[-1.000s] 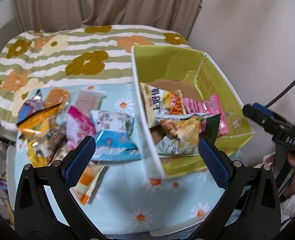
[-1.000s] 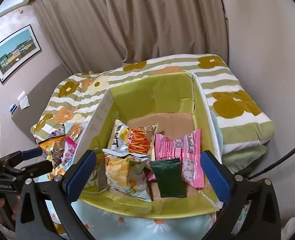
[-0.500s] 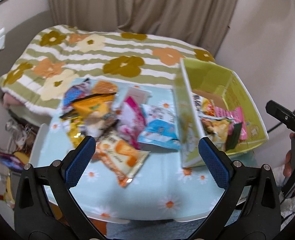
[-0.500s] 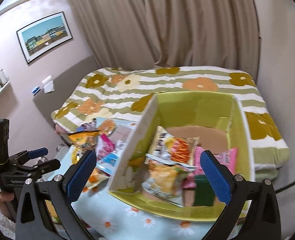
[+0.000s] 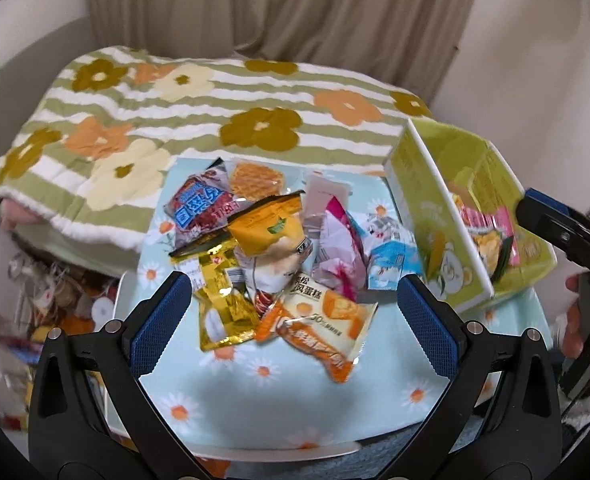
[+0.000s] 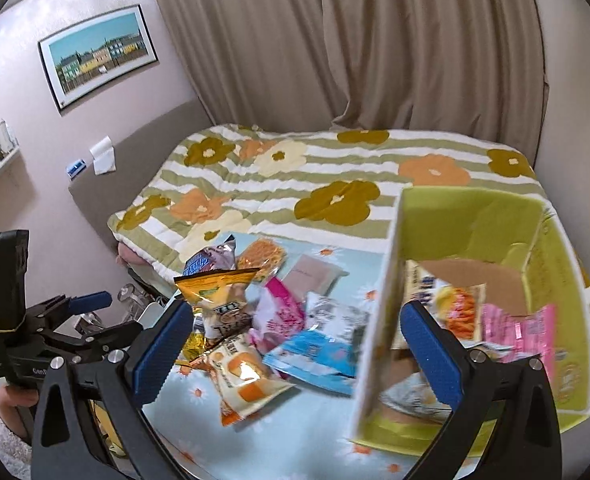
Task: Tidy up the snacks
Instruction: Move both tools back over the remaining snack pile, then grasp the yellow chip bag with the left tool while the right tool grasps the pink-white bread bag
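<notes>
A heap of snack packets lies on the light blue daisy-print table: an orange-and-white cake packet at the front, a gold packet, an orange-yellow packet, a pink packet and a blue-and-white packet. To their right stands a green cardboard box holding several packets, among them a pink one. My left gripper is open, held above the heap with nothing in it. My right gripper is open and empty, hovering over the box's left wall.
A bed with a green-striped flowered blanket lies just behind the table. Beige curtains hang at the back. Cluttered items sit on the floor left of the table. A framed picture hangs on the left wall.
Both grippers have swung left, away from the box and toward the heap of loose packets. The box has slid to the right side of both views. Both stay open and empty.
</notes>
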`<action>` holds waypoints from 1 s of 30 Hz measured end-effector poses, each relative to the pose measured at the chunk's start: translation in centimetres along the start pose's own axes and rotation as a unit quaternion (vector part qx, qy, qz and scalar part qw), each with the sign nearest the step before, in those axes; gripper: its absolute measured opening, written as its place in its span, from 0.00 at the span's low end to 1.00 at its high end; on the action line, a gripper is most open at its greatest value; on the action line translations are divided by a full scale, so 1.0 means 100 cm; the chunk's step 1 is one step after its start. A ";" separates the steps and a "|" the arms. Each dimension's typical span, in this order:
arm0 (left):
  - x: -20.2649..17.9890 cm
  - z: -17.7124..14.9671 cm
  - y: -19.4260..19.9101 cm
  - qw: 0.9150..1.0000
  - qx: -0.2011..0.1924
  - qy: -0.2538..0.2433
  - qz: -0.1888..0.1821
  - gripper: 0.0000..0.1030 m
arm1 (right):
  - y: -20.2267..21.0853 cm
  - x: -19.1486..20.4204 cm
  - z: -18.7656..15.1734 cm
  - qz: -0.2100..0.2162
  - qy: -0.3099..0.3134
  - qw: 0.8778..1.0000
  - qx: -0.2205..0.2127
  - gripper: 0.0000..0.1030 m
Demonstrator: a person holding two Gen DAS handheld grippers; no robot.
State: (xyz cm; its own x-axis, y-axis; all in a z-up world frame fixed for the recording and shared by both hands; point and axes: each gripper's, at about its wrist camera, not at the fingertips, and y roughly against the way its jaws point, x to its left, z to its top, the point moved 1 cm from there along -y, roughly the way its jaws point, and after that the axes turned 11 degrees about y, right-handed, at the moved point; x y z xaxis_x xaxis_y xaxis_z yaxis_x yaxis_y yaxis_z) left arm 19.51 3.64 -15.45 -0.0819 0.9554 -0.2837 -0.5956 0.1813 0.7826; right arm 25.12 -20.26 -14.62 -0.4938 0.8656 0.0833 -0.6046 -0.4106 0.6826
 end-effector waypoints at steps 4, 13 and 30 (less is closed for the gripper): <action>0.012 0.005 -0.012 0.998 0.014 -0.052 -0.016 0.99 | -0.025 0.023 0.004 -0.011 -0.002 1.000 0.021 1.00; 0.039 0.017 -0.052 0.988 0.050 -0.120 -0.080 0.99 | -0.082 0.056 0.000 -0.073 -0.010 0.994 0.079 1.00; 0.027 0.004 -0.146 0.961 0.090 -0.238 -0.113 0.86 | -0.153 0.048 -0.029 -0.080 0.020 0.984 0.156 0.85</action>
State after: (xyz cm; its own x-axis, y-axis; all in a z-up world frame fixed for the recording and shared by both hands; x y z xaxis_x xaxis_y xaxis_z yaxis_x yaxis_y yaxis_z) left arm 28.34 3.64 -27.45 0.4326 0.8777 -0.2061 -0.4044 0.3932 0.8257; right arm 30.18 -10.72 -26.74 -0.4365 0.8972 -0.0674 -0.4577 -0.1569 0.8751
